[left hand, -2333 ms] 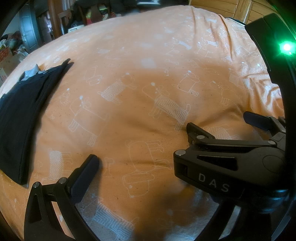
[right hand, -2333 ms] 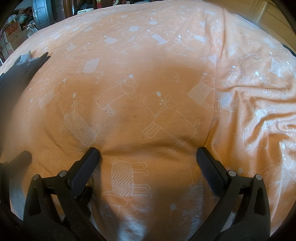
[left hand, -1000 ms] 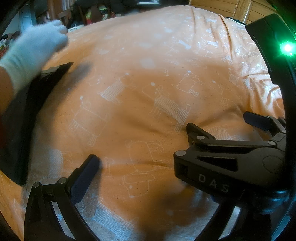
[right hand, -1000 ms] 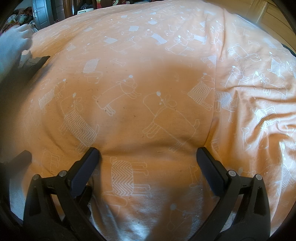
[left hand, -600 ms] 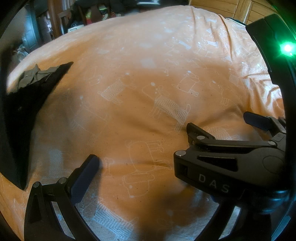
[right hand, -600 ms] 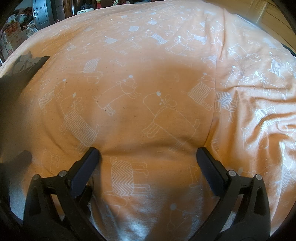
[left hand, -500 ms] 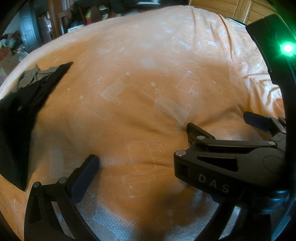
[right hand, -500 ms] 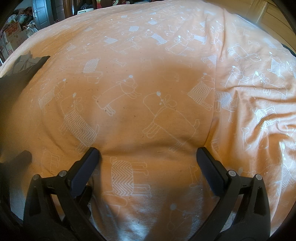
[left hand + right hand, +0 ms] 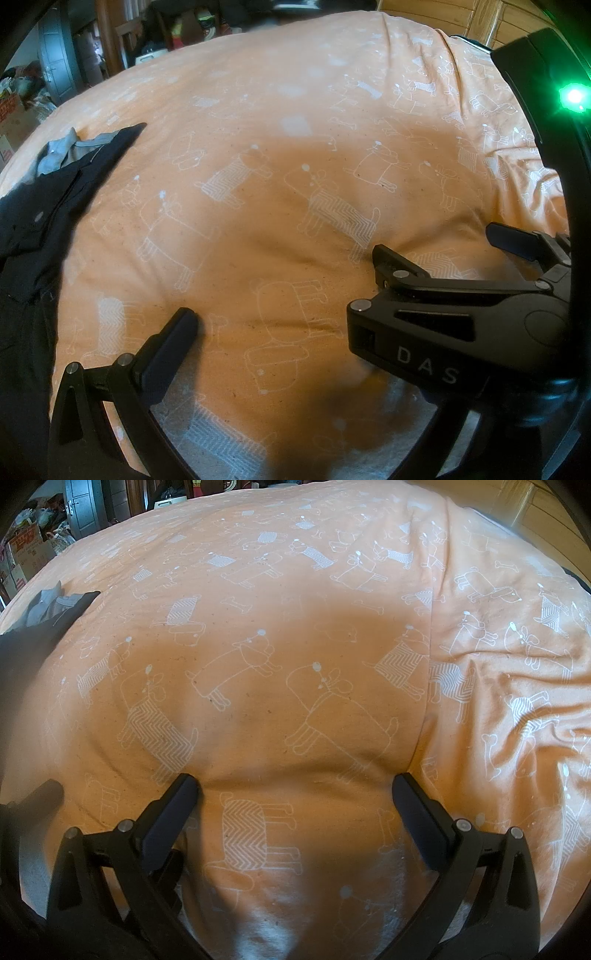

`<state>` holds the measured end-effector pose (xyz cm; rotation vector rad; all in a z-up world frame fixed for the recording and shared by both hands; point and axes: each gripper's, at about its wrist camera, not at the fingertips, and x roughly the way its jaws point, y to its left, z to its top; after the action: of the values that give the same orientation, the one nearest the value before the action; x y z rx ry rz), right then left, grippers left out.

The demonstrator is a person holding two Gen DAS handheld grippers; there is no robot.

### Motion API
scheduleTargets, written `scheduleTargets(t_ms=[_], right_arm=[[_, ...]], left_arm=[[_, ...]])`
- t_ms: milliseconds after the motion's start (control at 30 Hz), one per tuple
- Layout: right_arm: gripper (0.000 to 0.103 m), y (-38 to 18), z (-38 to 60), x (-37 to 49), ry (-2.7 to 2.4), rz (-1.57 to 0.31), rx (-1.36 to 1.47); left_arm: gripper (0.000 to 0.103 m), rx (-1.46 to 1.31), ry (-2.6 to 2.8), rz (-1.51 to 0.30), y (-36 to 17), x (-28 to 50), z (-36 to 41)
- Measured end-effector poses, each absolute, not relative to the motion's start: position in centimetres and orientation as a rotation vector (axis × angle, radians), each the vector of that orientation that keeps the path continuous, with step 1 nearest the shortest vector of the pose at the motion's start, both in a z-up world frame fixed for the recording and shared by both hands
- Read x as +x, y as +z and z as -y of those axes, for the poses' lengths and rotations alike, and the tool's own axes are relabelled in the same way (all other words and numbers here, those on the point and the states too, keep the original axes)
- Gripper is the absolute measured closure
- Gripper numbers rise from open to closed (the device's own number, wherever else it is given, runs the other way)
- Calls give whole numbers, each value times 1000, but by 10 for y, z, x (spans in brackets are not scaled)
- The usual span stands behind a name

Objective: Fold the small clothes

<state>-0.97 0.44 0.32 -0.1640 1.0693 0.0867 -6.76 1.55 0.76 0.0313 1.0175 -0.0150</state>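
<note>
dark garment [image 9: 33,221], black with a grey inner part at its far end, lying at the far left edge of the orange bedspread [image 9: 280,155]; well apart from both grippers.

right gripper [image 9: 295,797]: spread wide, nothing between the fingers [image 9: 173,805], both tips resting on or just above the bedspread. printed dog with zigzag body directly between the tips. from there outward: more white outline dogs and bones across the bedspread, a long crease running up the cloth to the right of the gripper, rumpled folds beyond it. dark garment [image 9: 40,627] at the far left of the bedspread, blurred at the frame edge.

left gripper [image 9: 280,317]: only its left finger [image 9: 166,350] visible in its own camera; the other side hidden behind the right gripper's black body marked "das" [image 9: 443,328], lying across the view on the bedspread. opening not readable for certain; nothing seen held.

beyond the bedspread's far edge: cluttered room [image 9: 44,85], dark door, boxes at left; wooden panelling [image 9: 491,18] at right. green light [image 9: 572,96] glowing on the black frame at upper right.
</note>
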Motion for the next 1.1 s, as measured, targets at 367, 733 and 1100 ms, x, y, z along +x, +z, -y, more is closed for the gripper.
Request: scheduleTargets(t_ms=[367,733,1100], right_arm=[[0,3,-4,-10,87,-1069,-164],[0,3,-5,-9,85,-1070,-165],[0,3,-5,-10,85,-1072,-165]], left_arm=[[0,31,-15,-1016,8,-68,-15],[0,41,-23,-1025,8,-65,-15],[0,34,-25,-1040,8,-65,-14]])
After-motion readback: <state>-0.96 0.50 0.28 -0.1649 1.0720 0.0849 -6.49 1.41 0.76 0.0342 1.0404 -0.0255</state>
